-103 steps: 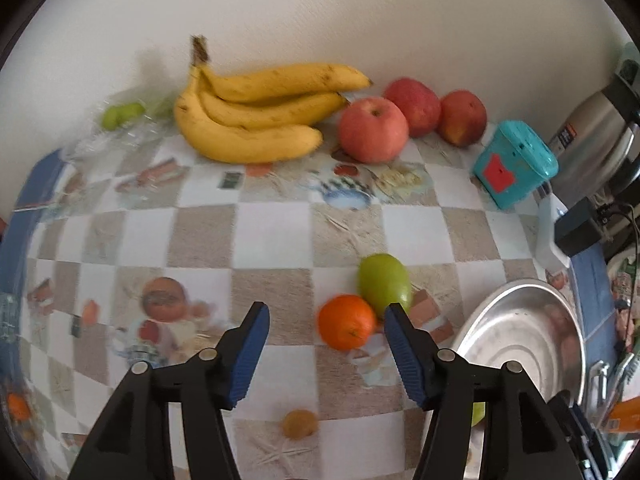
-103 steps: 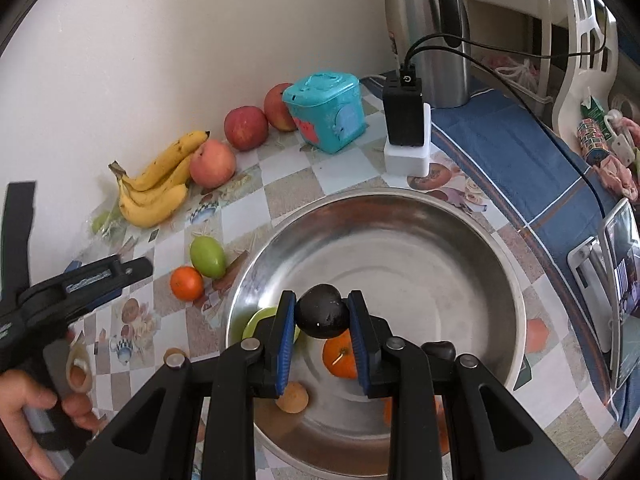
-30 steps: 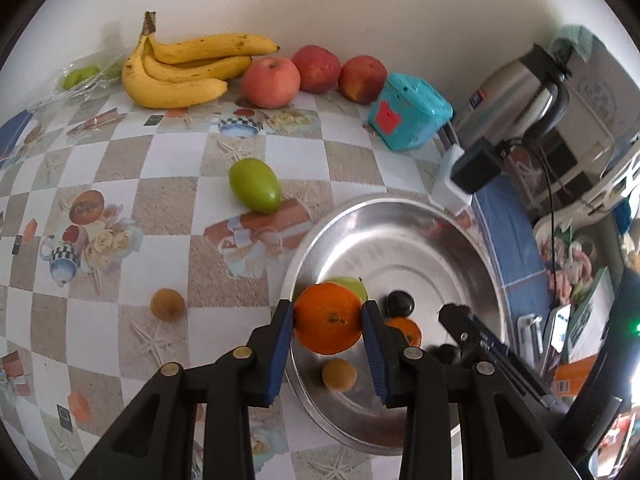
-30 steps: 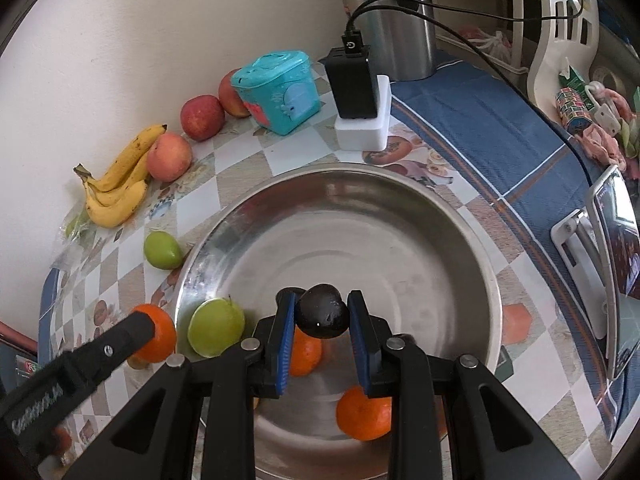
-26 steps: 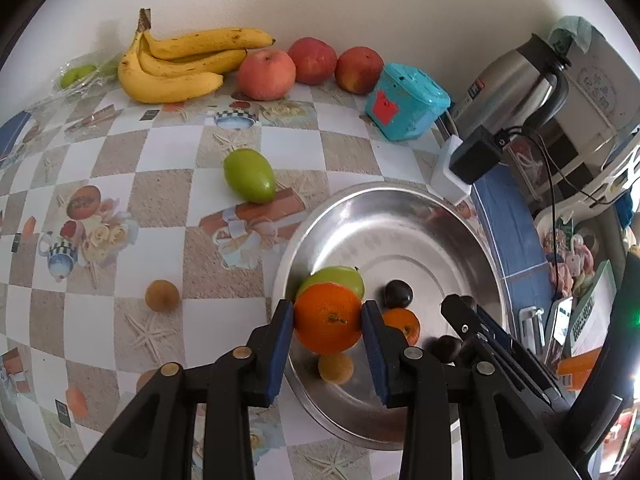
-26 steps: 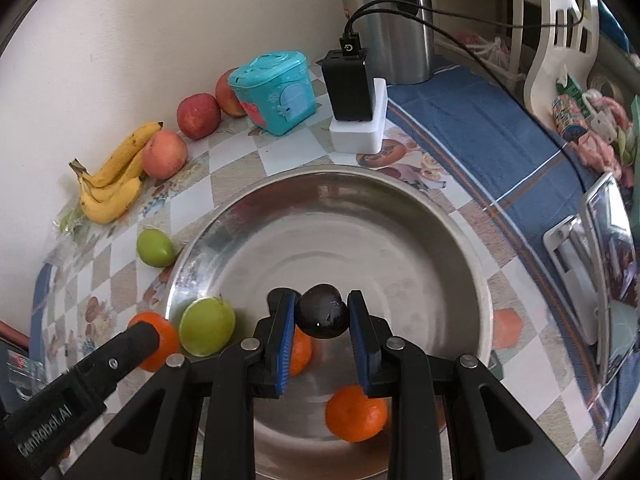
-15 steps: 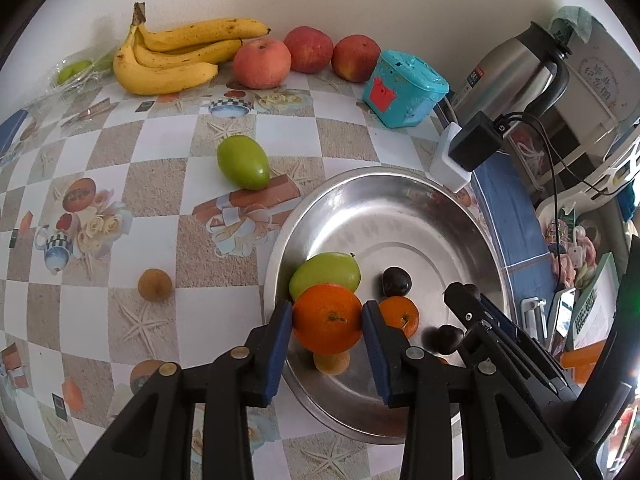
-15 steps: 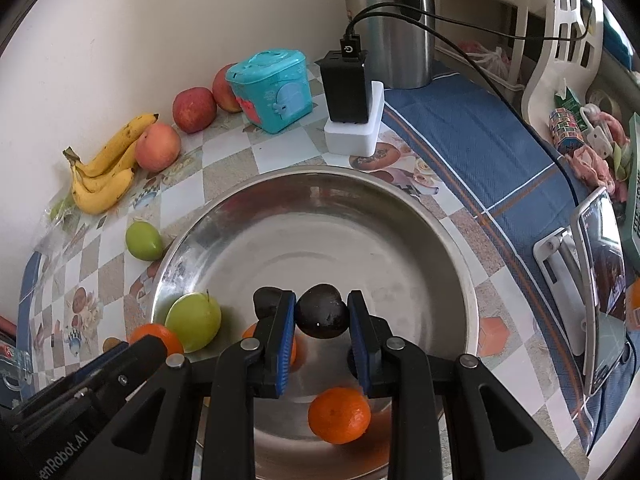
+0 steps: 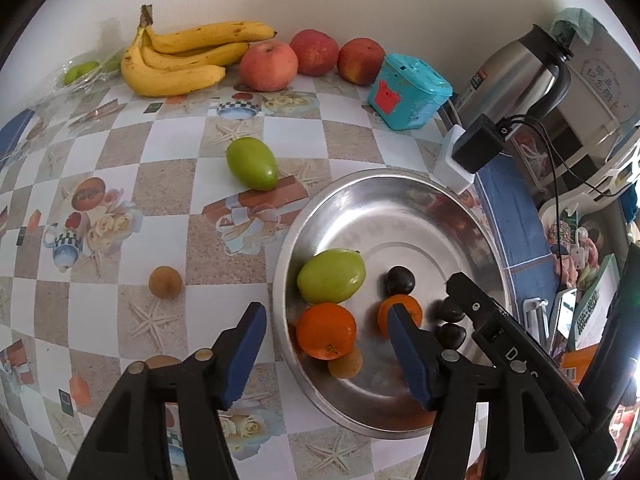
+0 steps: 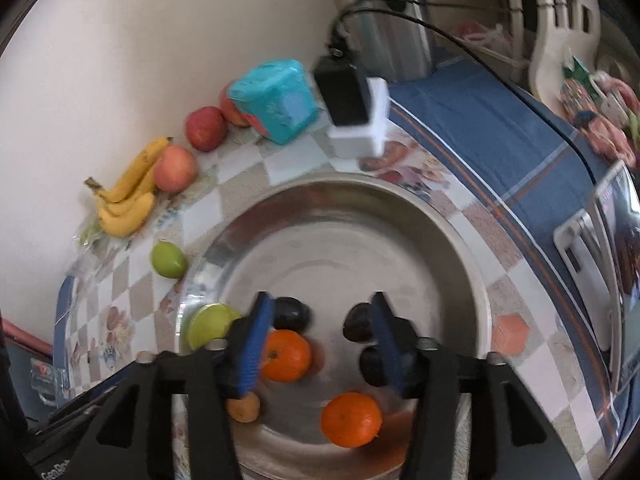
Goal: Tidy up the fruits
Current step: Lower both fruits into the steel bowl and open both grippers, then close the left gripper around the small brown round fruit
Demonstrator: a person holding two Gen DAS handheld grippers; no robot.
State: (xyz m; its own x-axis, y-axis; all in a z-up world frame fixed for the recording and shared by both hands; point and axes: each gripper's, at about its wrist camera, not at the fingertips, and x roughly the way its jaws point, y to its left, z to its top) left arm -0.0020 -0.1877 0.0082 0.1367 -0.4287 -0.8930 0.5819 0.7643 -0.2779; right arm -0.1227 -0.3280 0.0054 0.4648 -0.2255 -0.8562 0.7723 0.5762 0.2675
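I have just let go with both: my left gripper (image 9: 326, 356) stands spread above the orange (image 9: 326, 331), which now lies inside the steel bowl (image 9: 320, 216), and my right gripper (image 10: 320, 344) is released too, its dark plum (image 10: 357, 326) dropped there. So two more fruits are sorted. Only the left view shows the brown longan (image 9: 165, 282) outside the bowl; beyond it wait the green mango (image 9: 252, 163) and bananas (image 9: 180, 60).

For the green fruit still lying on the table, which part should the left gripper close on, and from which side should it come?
Probably across the middle. The green fruit is oval and lies on its side on the table, its long axis slanting. The open left gripper would best come from above, one finger on each long flank, where the fruit is narrowest; gripped at its rounded ends it may slip.
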